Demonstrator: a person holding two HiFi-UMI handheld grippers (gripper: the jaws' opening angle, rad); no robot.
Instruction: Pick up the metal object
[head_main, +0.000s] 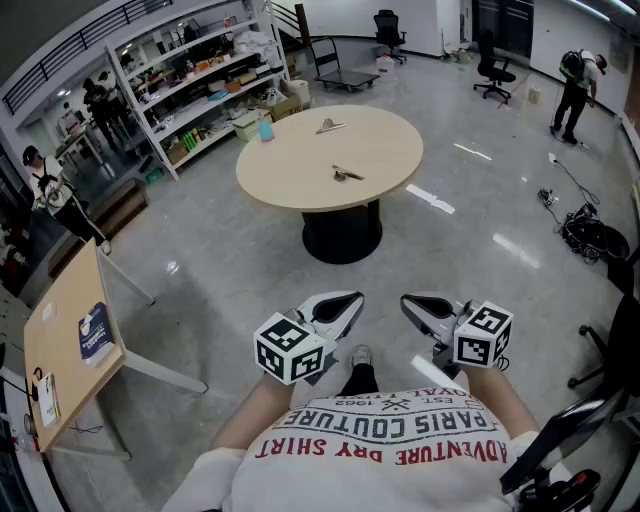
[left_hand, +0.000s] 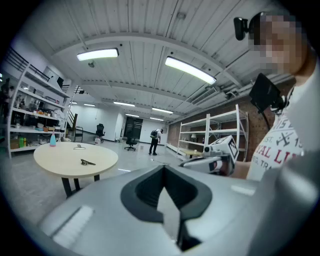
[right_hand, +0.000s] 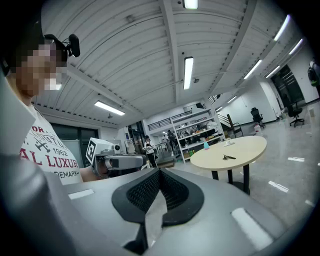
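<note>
The grey floor spreads wide around me, and the round counter stands on it well ahead, far from both grippers. My forearms reach forward at waist height, side by side past my shirt, printed "PARIS COUTURE" and "ADVENTURE DRY SHIRT". My left gripper and right gripper point toward the counter, tips angled slightly inward, each with its jaws pressed together on nothing. The small metal object lies near the counter's middle, untouched.
</note>
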